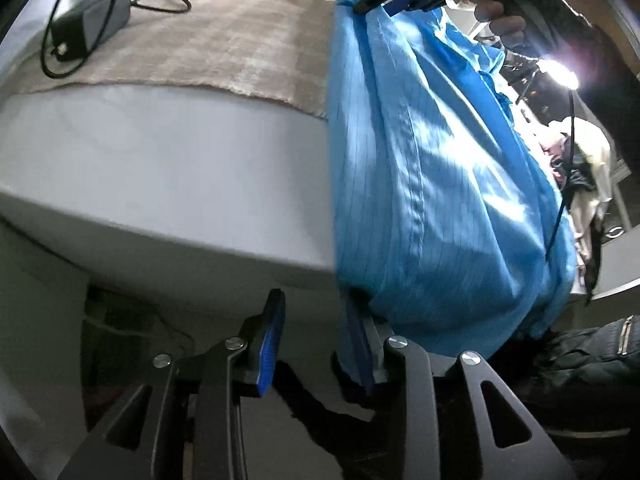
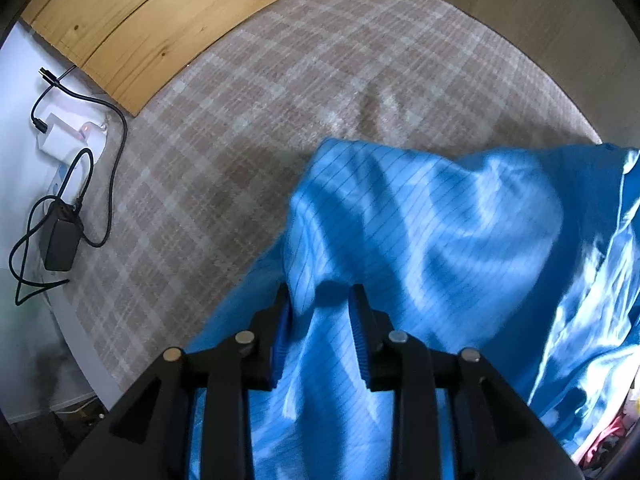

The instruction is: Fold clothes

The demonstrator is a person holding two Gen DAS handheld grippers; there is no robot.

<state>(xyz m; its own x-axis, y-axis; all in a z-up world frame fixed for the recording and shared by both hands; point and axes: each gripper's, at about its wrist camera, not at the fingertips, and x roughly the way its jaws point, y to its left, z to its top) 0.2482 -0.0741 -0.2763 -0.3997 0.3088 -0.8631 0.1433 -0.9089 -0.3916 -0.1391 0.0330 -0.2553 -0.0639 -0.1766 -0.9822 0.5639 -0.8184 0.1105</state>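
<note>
Both jaws part-open: left gripper (image 1: pixel 316 338), right gripper (image 2: pixel 320 320) loosely straddling blue garment (image 2: pixel 440 220).

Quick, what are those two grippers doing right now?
Left gripper: open, blue garment against one finger only.
Right gripper: open, the garment loose between its fingers.

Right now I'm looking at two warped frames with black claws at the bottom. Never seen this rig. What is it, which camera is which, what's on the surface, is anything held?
No robot here: a person carries a handheld two-finger gripper in each hand, each with a fisheye camera looking along its fingers.

The left wrist view shows the left gripper at the table's near edge, and the right gripper up top, gripped by a hand.

The right wrist view looks down over the right gripper.

A plaid cloth covers the table. A blue garment lies on it and hangs over the edge. A black power adapter with cables sits to one side.

Both grippers are open; fabric lies between the right one's fingers, unclamped.
</note>
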